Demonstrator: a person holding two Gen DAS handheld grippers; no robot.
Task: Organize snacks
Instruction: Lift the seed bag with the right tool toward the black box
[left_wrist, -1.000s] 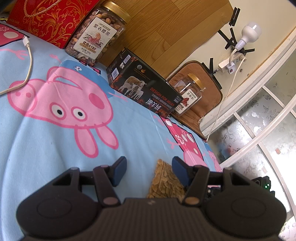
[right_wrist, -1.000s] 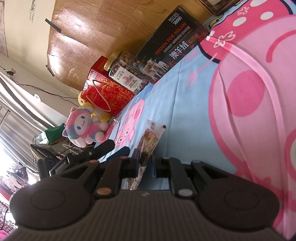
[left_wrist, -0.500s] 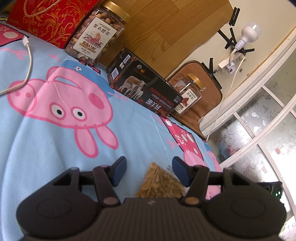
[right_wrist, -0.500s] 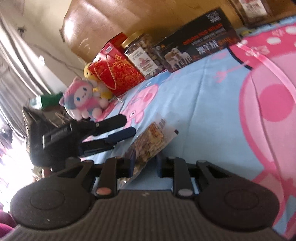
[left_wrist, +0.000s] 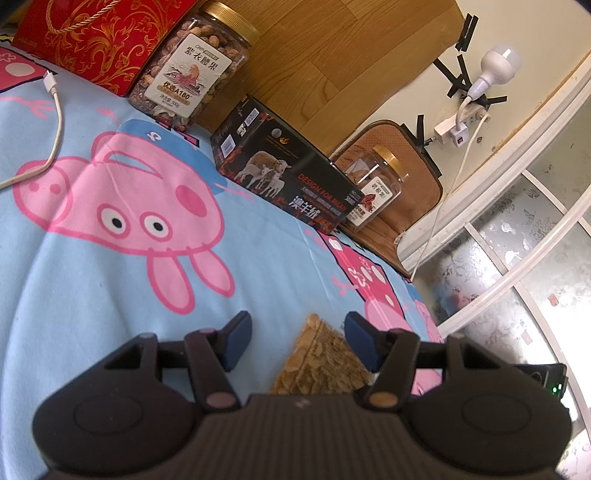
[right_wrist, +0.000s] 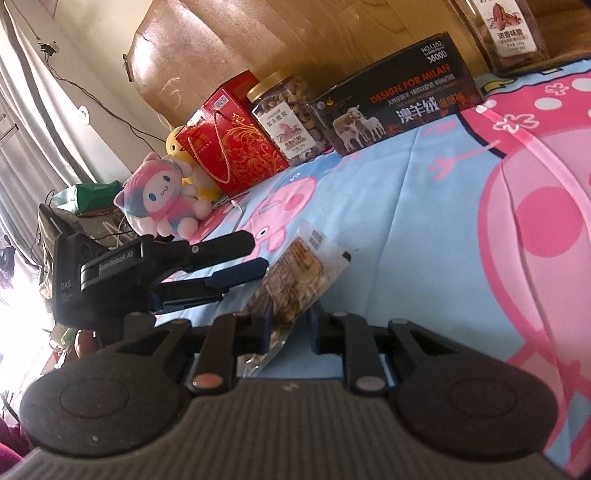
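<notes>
A clear snack bag (right_wrist: 299, 275) of tan chips with a white top lies between the blue pads of my right gripper (right_wrist: 288, 326), which is shut on its lower end and holds it over the Peppa Pig bedsheet. The same bag (left_wrist: 319, 363) shows between the open fingers of my left gripper (left_wrist: 297, 341), nearer the right pad. In the right wrist view the left gripper (right_wrist: 251, 253) sits just left of the bag, jaws apart.
Along the wooden headboard stand a red gift bag (left_wrist: 96, 40), a nut jar (left_wrist: 192, 70), a black box (left_wrist: 284, 181) and a second jar (left_wrist: 376, 188). A white cable (left_wrist: 55, 122) lies at left. Plush toys (right_wrist: 162, 195) sit beside the gift bag.
The right gripper has swung and levelled, carrying the bag toward the left gripper. In the left wrist view the bag shifted slightly between the open fingers; the left gripper held still.
</notes>
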